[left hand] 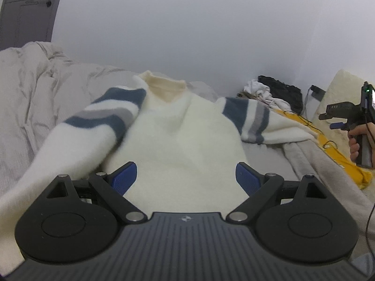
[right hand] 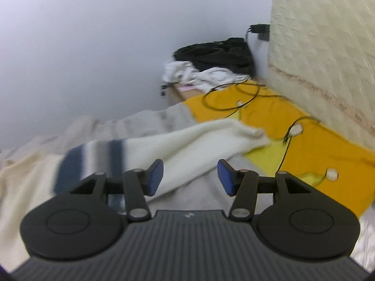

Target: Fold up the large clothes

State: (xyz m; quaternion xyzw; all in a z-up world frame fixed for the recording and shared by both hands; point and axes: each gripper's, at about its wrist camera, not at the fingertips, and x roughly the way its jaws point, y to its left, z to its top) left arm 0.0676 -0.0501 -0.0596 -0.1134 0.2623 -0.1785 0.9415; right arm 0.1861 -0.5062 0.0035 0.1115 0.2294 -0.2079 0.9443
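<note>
Sweater (left hand: 182, 131), cream with blue and grey bands on each sleeve, lies face up on the grey bedding (left hand: 30, 93) in the left wrist view, its neckline at the far end and its hem nearest the camera. The left gripper (left hand: 186, 178) hovers over the lower body of the garment with its blue pads spread wide and nothing pinched between them. The left sleeve (left hand: 77, 131) runs down toward the near left corner; the right sleeve (left hand: 255, 121) stretches out to the right, toward a yellow cloth (left hand: 346, 161). At the right edge a hand (left hand: 358, 140) carries the other tool, well apart from the sweater. The body looks fairly flat, so the step in hand is likely bringing the sleeves in across the chest.

From the right wrist view, the right gripper (right hand: 190, 175) has its jaws moderately apart and empty, poised above the right sleeve (right hand: 187, 145), whose cuff (right hand: 255, 133) rests on the yellow cloth (right hand: 311, 149) beside black cables (right hand: 234, 98). To do this well, I would pinch the sleeve near the cuff, taking only the knit and neither cloth nor cable, then carry it low and level across the chest so that the fold falls straight at the shoulder seam. The picture is blurred, so the exact cuff edge is uncertain.
</note>
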